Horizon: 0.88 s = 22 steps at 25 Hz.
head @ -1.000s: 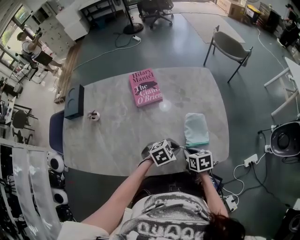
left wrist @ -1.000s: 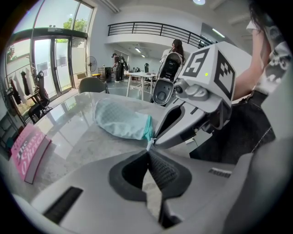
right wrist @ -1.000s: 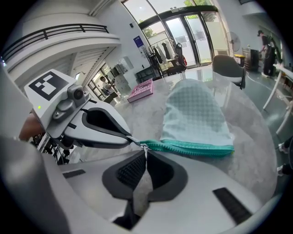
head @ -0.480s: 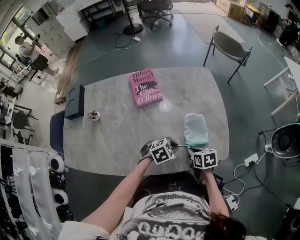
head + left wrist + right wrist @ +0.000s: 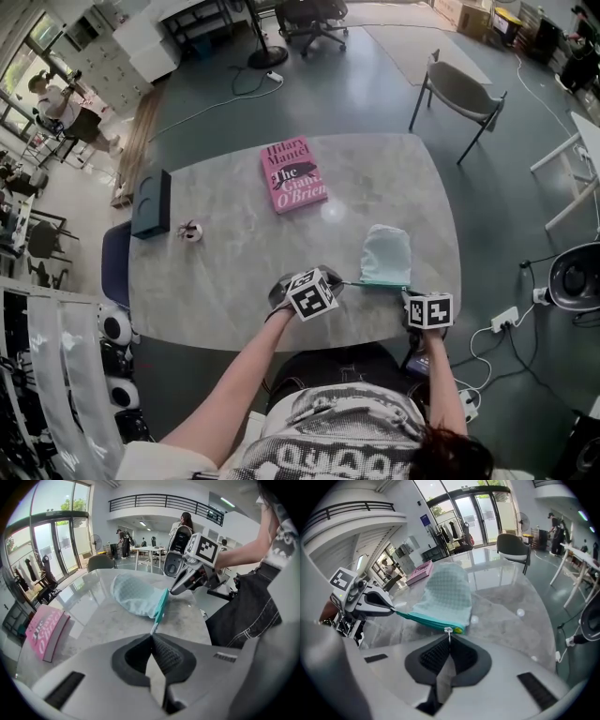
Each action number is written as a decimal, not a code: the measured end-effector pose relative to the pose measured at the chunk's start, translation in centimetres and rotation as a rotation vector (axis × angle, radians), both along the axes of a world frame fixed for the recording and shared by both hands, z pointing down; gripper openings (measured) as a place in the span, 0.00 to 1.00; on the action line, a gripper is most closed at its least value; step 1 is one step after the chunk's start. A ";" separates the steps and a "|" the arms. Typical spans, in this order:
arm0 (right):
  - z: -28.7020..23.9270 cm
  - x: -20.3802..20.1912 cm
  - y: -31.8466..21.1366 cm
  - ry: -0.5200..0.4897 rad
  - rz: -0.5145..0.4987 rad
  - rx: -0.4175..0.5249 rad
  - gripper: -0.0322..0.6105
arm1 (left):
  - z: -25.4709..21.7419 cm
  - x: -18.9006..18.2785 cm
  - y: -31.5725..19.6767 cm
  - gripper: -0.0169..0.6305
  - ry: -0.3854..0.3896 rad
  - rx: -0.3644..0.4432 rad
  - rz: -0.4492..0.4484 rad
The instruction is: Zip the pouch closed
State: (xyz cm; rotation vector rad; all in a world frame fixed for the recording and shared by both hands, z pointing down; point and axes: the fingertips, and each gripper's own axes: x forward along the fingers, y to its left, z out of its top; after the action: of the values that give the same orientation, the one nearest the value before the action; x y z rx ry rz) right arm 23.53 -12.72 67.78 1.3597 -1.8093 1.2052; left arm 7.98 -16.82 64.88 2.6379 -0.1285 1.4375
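Teal zip tape [image 5: 424, 618] now stretched taut: left gripper [image 5: 152, 637] clamped on its end tab [image 5: 153, 627], right gripper [image 5: 449, 637], clamped on the slider pull [image 5: 448, 631], has swung outward to the right, so the pouch [image 5: 384, 253] looks nearly zipped.

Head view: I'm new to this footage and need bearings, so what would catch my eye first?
A mint pouch sits near the front edge of the table. Its teal zip is stretched between two tongs: the left tongs pinch one end, and the right tongs hold the zip pull at the other. Farther back lies a bright pink book.
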 end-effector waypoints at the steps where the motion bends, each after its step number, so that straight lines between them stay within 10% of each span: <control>1: 0.1 0.2 0.0 -0.006 0.003 -0.001 0.06 | 0.1 -0.1 -0.1 0.05 0.004 -0.006 -0.007; 16: -0.3 -0.4 0.2 0.013 -0.087 0.062 0.17 | 0.7 0.5 1.1 0.06 0.049 -0.009 -0.091; 22: -2.7 -1.0 -0.4 -0.033 -0.101 0.145 0.21 | 0.0 0.8 1.5 0.29 0.112 -0.048 -0.195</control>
State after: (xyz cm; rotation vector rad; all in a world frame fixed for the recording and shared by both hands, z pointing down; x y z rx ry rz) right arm 22.54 -13.14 65.09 1.3166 -1.9968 1.0672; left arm 8.74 -15.34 64.86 2.5769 -0.3248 1.2144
